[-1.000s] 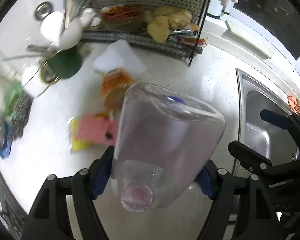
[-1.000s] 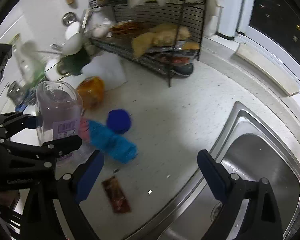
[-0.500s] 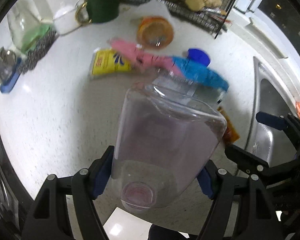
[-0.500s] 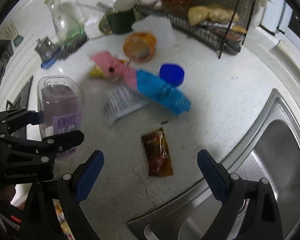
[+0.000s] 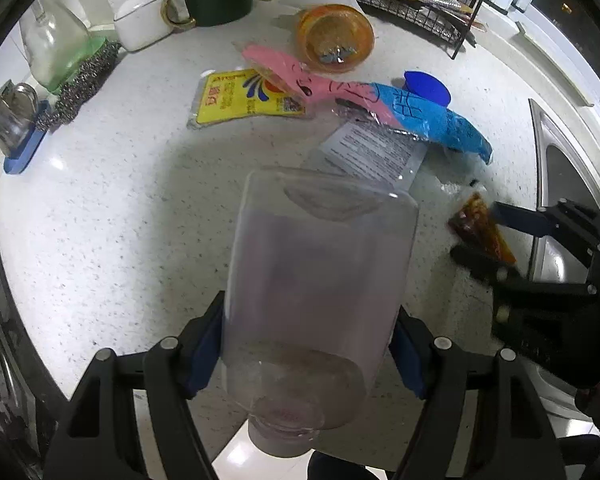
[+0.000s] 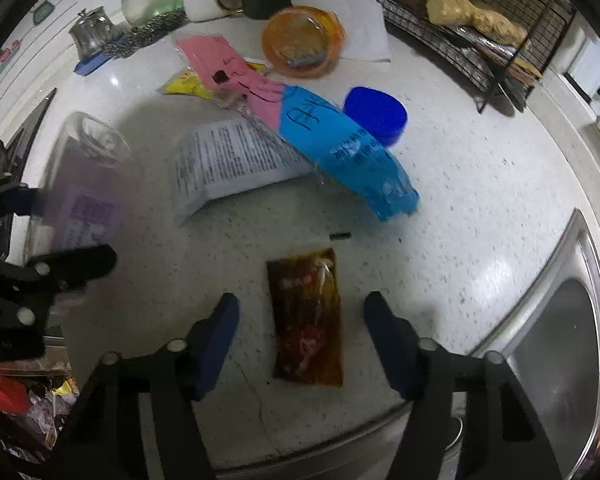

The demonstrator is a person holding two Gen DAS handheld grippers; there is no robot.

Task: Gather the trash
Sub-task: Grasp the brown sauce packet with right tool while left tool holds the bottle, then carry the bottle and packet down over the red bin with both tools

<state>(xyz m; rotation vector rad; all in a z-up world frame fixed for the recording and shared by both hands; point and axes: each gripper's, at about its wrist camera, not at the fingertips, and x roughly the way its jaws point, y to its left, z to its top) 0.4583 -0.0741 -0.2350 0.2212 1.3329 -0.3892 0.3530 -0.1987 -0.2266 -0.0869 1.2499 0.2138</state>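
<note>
The white speckled table (image 6: pixel 480 216) is hard and glossy, so a thin packet lying flat on it gives the fingers little edge to bite; they may scrape over it and push it toward the steel sink (image 6: pixel 560 340) close by. The clear plastic jar (image 5: pixel 312 280), a smooth rounded-square tub, is clamped mouth-back between the blue pads of the left gripper (image 5: pixel 306 350); its slick walls could twist or slip in that grip if the hand tilts while attention is on the other side. The pink-and-blue plastic bag (image 6: pixel 312 128), crinkled and limp, lies over a white printed wrapper (image 6: pixel 228 160) beside a yellow packet (image 5: pixel 244 98), a shallow orange bowl (image 6: pixel 300 40) and a round blue lid (image 6: pixel 376 114); all are light enough to be dragged along by a careless sweep. The brown sauce sachet (image 6: pixel 306 316), flat, shiny and liquid-filled, lies on the table between the fingers of the right gripper (image 6: pixel 302 310), which have just been closing and stand apart either side of it without touching; squeezed hard, it could burst
</note>
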